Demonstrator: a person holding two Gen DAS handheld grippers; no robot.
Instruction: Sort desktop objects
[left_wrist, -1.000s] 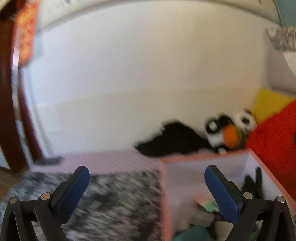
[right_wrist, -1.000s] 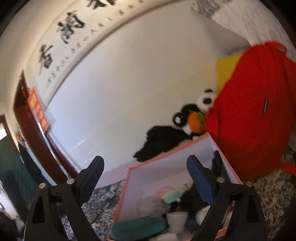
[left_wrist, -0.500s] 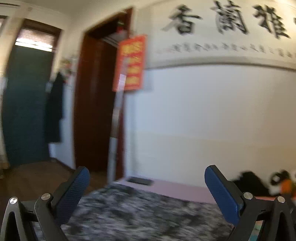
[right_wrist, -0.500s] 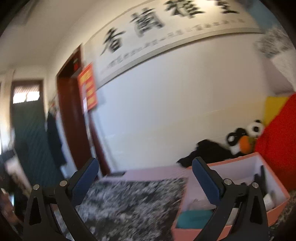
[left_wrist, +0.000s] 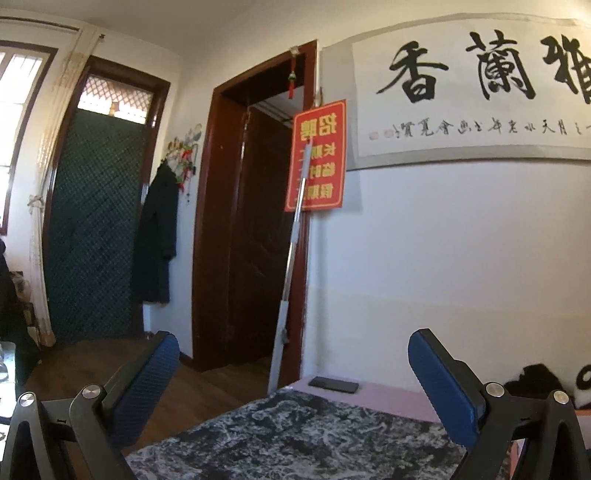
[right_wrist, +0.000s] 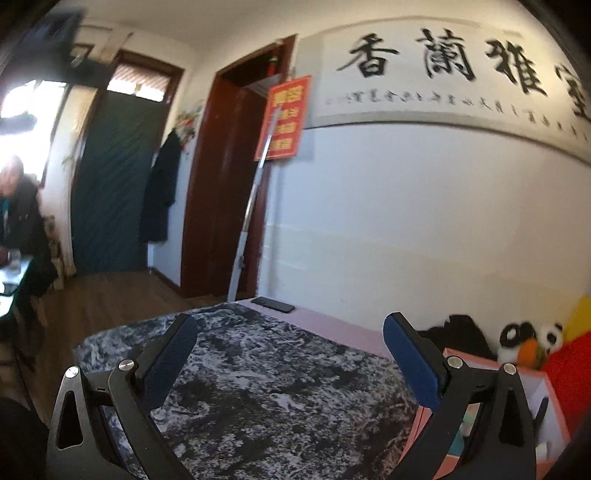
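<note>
My left gripper (left_wrist: 293, 363) is open, held level over the black-and-white marbled tabletop (left_wrist: 314, 439), nothing between its blue pads. My right gripper (right_wrist: 290, 345) is also wide open and empty above the same marbled tabletop (right_wrist: 277, 387). A pink-rimmed storage box (right_wrist: 535, 413) with sorted items inside sits at the lower right of the right wrist view, partly hidden behind the right finger. In the left wrist view only a sliver of its rim (left_wrist: 583, 412) shows. A black phone (left_wrist: 333, 384) lies on the pink far strip of the table, also seen as the phone (right_wrist: 273, 305).
Plush panda toys (right_wrist: 528, 343), a black cloth heap (right_wrist: 458, 332) and a red bag (right_wrist: 569, 373) sit along the white wall at right. A metal pole (left_wrist: 291, 280) leans by the dark doorway. A seated person (right_wrist: 18, 218) is at the far left.
Both views have swung left, away from the box toward the doorway and wall scroll. The box slid to the right edge. The right jaws spread slightly wider.
</note>
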